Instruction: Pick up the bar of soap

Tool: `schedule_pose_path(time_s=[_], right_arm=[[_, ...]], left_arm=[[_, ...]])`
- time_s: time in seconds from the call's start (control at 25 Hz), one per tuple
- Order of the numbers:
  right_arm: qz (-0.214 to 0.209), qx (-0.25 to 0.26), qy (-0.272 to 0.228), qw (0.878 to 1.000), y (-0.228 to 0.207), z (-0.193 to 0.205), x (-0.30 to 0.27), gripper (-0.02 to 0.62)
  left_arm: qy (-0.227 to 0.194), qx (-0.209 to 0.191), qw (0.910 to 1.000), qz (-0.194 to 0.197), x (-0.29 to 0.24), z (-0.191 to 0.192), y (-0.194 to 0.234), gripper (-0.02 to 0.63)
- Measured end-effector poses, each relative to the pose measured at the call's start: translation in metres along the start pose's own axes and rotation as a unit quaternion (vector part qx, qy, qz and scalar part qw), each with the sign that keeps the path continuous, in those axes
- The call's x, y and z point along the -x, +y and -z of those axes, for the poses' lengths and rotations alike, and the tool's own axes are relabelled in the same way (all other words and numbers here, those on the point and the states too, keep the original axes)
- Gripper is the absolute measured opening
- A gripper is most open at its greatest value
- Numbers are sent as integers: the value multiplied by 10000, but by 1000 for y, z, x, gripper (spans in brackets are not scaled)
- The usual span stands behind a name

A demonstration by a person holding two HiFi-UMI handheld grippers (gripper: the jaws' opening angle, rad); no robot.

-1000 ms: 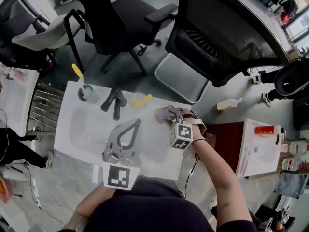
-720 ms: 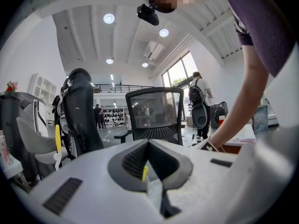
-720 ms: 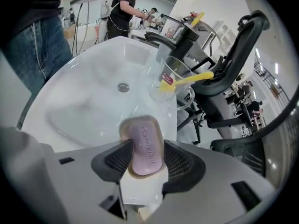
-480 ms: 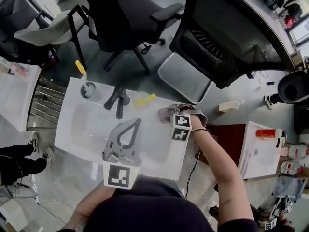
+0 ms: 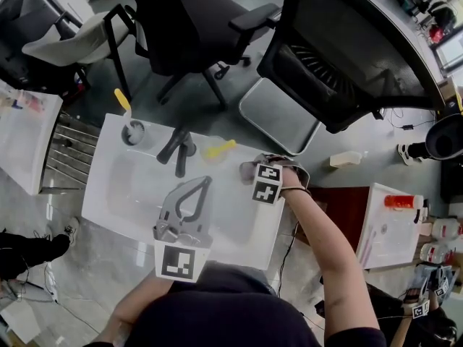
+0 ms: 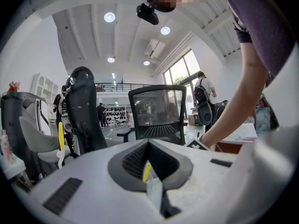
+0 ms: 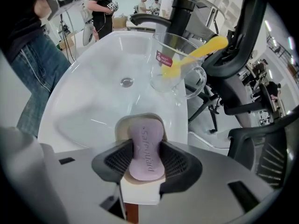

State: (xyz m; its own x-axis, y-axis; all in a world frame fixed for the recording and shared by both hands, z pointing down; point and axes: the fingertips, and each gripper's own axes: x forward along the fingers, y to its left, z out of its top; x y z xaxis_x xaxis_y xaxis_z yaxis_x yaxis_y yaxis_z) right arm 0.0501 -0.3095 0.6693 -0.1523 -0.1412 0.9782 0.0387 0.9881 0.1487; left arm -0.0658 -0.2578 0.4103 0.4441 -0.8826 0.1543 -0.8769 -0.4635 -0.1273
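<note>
A lilac bar of soap (image 7: 146,153) lies on a beige soap dish (image 7: 122,125) at the sink's right rim. My right gripper (image 7: 145,148) is shut on the soap, with a ribbed pad pressed against each long side, and the soap still rests on the dish. In the head view the right gripper (image 5: 257,170) covers most of the soap (image 5: 247,169). My left gripper (image 5: 205,182) hovers over the basin with its jaws shut and holds nothing. The left gripper view shows its tips (image 6: 148,143) together.
The white sink (image 5: 116,194) has a black faucet (image 5: 177,149) at its back. A clear glass (image 7: 175,69) with a yellow toothbrush stands just beyond the soap dish. A grey cup (image 5: 132,132) with another yellow toothbrush sits at the back left. Black office chairs (image 5: 340,56) stand behind.
My right gripper has slid forward over the soap dish until its jaws sit around the soap. The left gripper has stayed where it was.
</note>
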Motion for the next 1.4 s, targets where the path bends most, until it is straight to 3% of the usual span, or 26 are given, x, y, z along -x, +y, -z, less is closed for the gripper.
schedule_pose_path(time_s=[0.6,1.04,1.4], right_arm=[[473,27,21,9989,1,-5,7,192],[1276,-92,-168,9916,-3,-15,62,192],[2062,-316,-687,9756,0,-47,131,192]], left_arm=[[-49,-67,10000,30,1,-1,2,0],[-125,124,9998,4,10,-5,3,-1],[-285,62,9995,-70,24,-14,4,0]])
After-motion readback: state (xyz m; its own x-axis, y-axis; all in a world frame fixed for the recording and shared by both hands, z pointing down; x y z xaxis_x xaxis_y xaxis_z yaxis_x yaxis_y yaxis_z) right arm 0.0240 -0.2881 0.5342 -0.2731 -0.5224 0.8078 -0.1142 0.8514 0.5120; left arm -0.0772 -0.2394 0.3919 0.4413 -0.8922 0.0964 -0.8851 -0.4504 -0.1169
